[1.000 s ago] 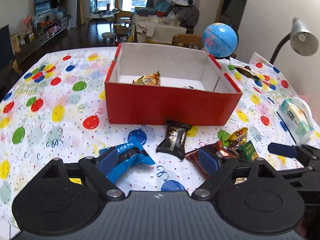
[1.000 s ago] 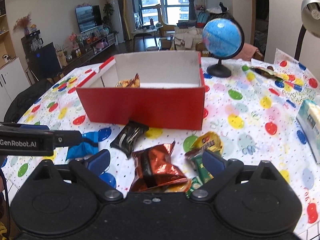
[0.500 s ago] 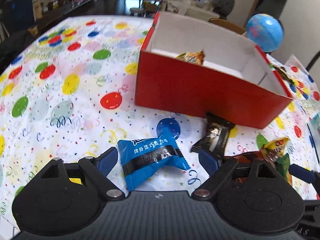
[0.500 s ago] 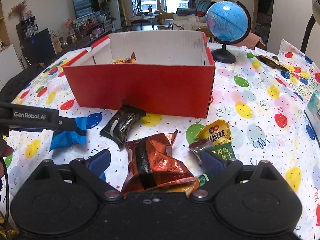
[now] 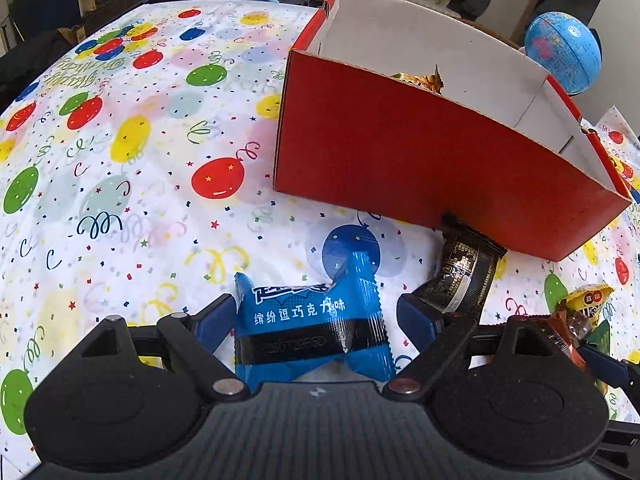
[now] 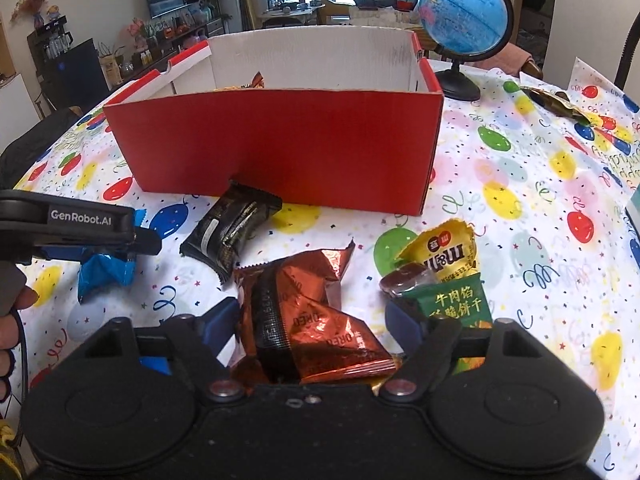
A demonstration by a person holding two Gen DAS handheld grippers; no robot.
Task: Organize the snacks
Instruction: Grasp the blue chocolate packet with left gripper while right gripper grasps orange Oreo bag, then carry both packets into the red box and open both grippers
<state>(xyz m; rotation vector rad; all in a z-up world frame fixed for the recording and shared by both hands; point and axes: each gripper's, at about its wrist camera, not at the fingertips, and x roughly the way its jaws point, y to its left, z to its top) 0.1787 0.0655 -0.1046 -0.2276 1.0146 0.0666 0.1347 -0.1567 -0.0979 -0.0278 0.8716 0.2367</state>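
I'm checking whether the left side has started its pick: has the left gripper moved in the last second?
Yes. The left gripper has dropped and closed in on the blue packet, now between its open fingers, while the red box sits higher and right.

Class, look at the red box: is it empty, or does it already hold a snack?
Not empty. An orange snack packet pokes above the red box front wall, inside it.

A white cloth (image 5: 120,208) printed with red, yellow, green and blue balloons, curls and confetti is seen. The box (image 5: 420,160) is red outside and white inside. A blue packet (image 5: 312,332) banded in black with white lettering is shown, beside a black wrapper (image 5: 466,272). A copper-brown packet (image 6: 312,320), a yellow packet (image 6: 444,252), a green packet (image 6: 452,300) and a blue globe (image 6: 464,12) are also seen.
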